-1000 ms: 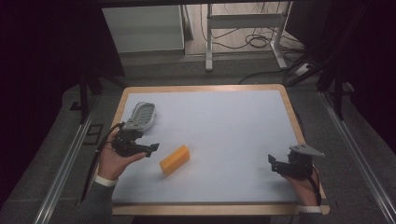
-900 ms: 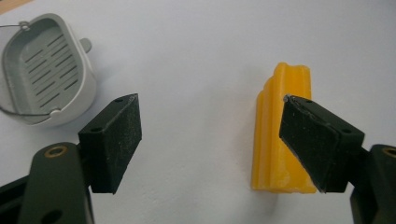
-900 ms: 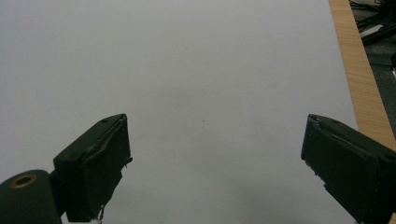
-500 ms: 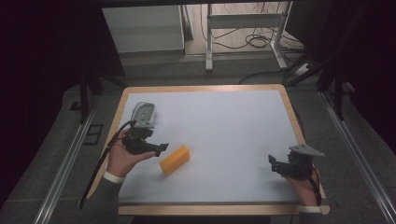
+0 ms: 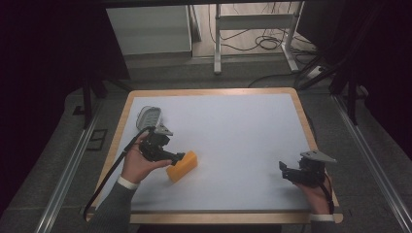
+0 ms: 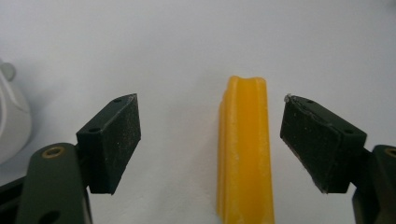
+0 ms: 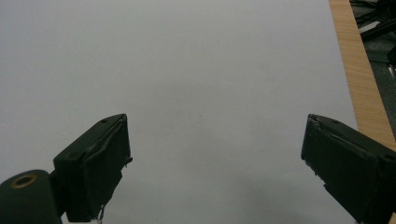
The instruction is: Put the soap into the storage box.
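Dark floor and table legs with loose cables lie beyond the far side of the counter (image 5: 233,121), whose pale sheet is framed by a wooden rim. Near the left rim sits a white and grey object (image 5: 148,116); it is partly covered by the left hand-held gripper's cable and body, and in the left gripper view it is cut off at the frame edge, so what it is cannot be made out. The left hand-held gripper (image 6: 210,140) has its jaws set wide apart on either side of a yellow block (image 6: 243,154), which lies on the sheet between them with a clear gap on each side; the block's near end is cut off at the bottom of that view. From above, the block (image 5: 182,166) lies left of centre, just ahead of the left hand (image 5: 138,162). The right hand-held gripper (image 5: 286,172) rests near the front right corner, its jaws spread wide with bare sheet between them, holding nothing. Open sheet spans the whole middle and far part of the counter, and the two hand-held grippers are well apart.
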{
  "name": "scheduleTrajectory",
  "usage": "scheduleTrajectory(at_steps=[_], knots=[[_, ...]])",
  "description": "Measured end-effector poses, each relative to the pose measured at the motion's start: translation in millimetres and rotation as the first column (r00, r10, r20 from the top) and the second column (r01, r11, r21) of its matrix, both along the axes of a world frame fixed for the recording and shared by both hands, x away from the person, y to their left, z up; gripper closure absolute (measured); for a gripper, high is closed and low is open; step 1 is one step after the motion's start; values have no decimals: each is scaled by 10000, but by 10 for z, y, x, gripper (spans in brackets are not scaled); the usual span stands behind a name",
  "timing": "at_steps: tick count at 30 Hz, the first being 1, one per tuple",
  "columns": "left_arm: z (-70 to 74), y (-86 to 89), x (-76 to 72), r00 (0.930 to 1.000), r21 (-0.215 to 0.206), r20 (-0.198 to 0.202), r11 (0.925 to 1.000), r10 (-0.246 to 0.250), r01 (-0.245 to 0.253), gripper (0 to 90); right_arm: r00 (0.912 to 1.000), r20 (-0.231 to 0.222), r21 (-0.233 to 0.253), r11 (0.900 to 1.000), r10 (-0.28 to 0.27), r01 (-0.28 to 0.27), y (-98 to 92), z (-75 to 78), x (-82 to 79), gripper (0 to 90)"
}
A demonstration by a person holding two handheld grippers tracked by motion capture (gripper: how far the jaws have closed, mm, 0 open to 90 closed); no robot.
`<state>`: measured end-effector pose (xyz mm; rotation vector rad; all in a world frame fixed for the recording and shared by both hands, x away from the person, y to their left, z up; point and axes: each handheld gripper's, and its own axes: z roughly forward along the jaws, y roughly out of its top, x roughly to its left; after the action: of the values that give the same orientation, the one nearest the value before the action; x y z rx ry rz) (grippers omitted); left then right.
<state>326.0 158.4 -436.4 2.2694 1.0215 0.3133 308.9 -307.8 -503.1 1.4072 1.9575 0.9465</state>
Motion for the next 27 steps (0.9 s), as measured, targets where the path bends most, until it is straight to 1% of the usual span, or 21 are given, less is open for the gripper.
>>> scheduleTrajectory(at_steps=[1,4,7,10,13,15,18,20,25,26,27], knots=[[0,0,0,10000,0,0,10000,0,0,206,10000,0,0,10000,0,0,0,0,0,81],[-56,-40,31,9998,141,-178,9999,-65,67,204,10000,-35,-38,10000,7,-7,14,-13,4,81],[-78,-62,40,9996,172,-250,9998,-105,110,204,10000,-57,-51,10000,-3,2,18,-17,5,81],[-131,-113,47,9989,274,-394,9993,-244,255,204,9999,-71,-50,10000,-72,71,6,-21,10,81],[-157,-135,48,9984,329,-460,9989,-322,337,204,10000,-77,-43,10000,-62,62,0,-19,7,81],[-186,-158,46,9978,321,-573,9988,-339,358,203,10000,-77,-41,10000,-55,55,-1,-19,7,81],[-236,-178,58,9959,322,-810,9986,-401,428,203,10000,-82,-80,10000,-43,42,4,-25,8,81],[-292,-189,77,9936,321,-1070,9986,-376,412,209,9999,-98,-89,10000,-40,39,5,-29,9,81],[-352,-211,83,9904,406,-1311,9979,-447,504,228,9999,-80,-86,9999,-65,64,-1,-29,9,81],[-378,-221,80,9891,420,-1369,9973,-535,598,256,9999,-110,-91,9999,-59,58,3,-32,9,81],[-378,-221,80,9891,420,-1369,9973,-535,598,262,9999,-110,-91,9999,-59,58,3,-32,9,81]])
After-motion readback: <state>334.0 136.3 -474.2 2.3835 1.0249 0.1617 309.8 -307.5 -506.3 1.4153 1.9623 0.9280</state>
